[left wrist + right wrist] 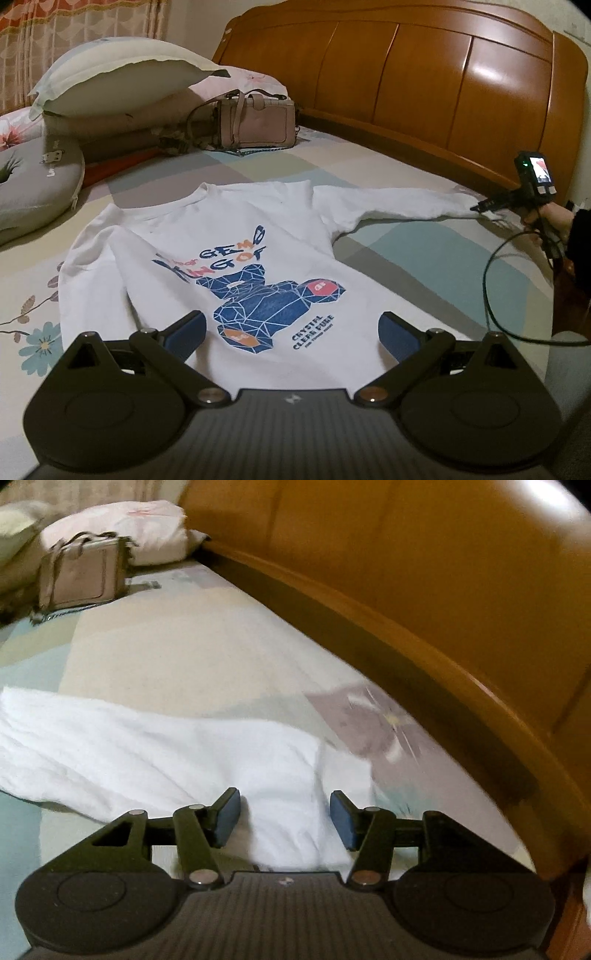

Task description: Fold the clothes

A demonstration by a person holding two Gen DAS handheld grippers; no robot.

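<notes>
We see the white shirt [236, 266] spread flat on the bed [406, 258], mid-frame. Our left gripper [291, 332] gapes wide over its hem; our right gripper [284, 819] stands wide around the sleeve [155, 753] cuff.

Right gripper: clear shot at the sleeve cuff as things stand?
Probably yes. The right gripper is open with the white sleeve's cuff end lying flat on the bed sheet between its fingers. Nothing covers the cuff; the headboard stands off to the side.
</notes>
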